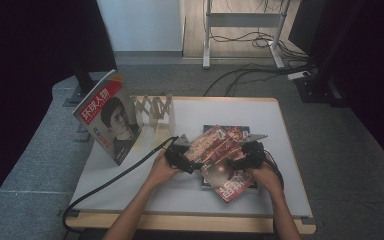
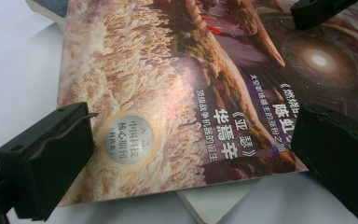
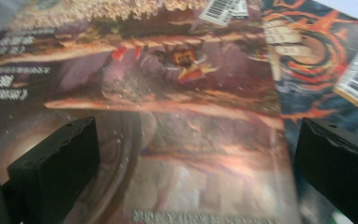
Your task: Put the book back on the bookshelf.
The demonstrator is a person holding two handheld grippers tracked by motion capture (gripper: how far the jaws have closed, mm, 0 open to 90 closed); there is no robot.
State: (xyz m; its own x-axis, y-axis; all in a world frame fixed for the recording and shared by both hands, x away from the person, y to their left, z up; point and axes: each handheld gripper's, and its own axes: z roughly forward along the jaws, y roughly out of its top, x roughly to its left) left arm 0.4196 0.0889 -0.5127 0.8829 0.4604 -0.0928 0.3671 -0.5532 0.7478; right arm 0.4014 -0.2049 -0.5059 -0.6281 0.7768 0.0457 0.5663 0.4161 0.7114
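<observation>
At the left of the high view a portrait magazine stands tilted against a wooden rack at the back left of the white table.

Right of it, near the table's middle, the left gripper sits at the left edge of the top magazine, which lies skewed on a stack of others. In the left gripper view its jaws are spread wide, one on either side of the magazine's near corner; the cover runs between them. The left jaw overlaps the cover's edge, but whether it touches cannot be told. A paler book edge pokes out beneath that corner.

Farther right, the right gripper is at the magazine's right side, opposite the left one. In the right gripper view its jaws are also spread, with the blurred cover between them and a darker, swirl-patterned cover lying under it on the right. Neither gripper pinches anything.
</observation>
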